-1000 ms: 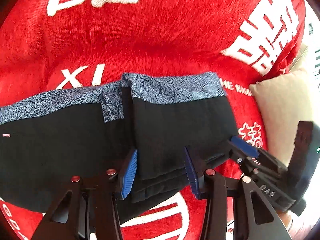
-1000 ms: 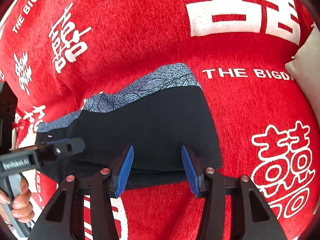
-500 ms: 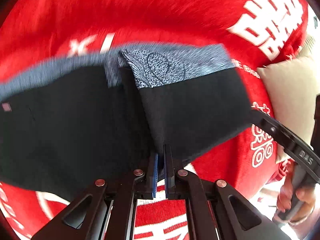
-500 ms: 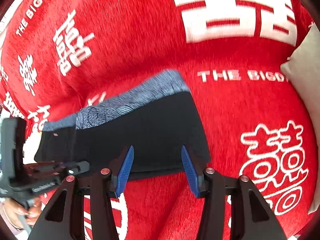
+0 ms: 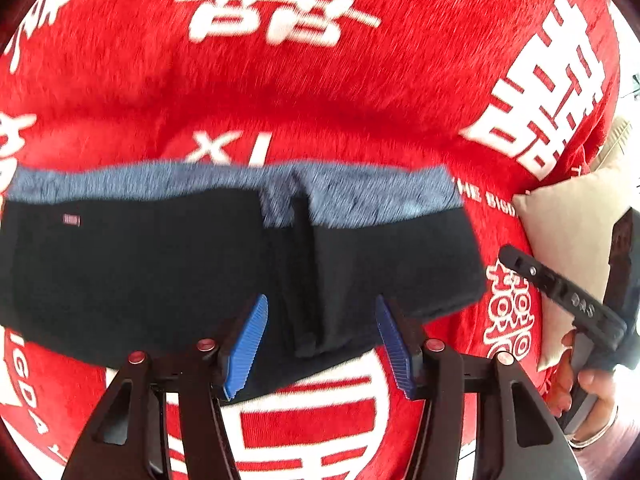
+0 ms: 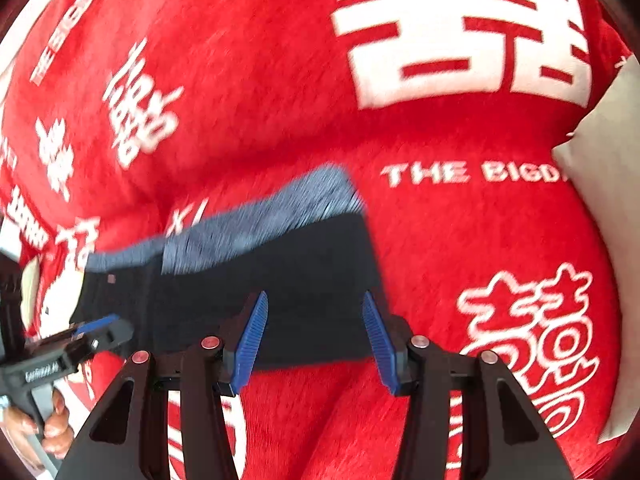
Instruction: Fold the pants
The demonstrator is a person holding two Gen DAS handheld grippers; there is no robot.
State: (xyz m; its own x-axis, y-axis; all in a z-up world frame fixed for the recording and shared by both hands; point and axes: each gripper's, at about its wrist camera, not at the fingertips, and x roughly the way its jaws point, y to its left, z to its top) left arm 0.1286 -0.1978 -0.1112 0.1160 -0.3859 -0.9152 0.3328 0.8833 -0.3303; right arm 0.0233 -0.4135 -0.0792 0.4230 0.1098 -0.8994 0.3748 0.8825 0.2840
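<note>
Looking down, you see the black pants [image 5: 168, 272] with a grey-blue waistband lying folded on the red blanket [image 5: 320, 92], beside a beige pillow [image 5: 576, 232]. Your left claw [image 5: 320, 344] is opening over the pants' near edge and grips nothing. Your right claw [image 6: 312, 340] is closing a little, yet its blue pads [image 6: 252, 340] press on no cloth.
</note>
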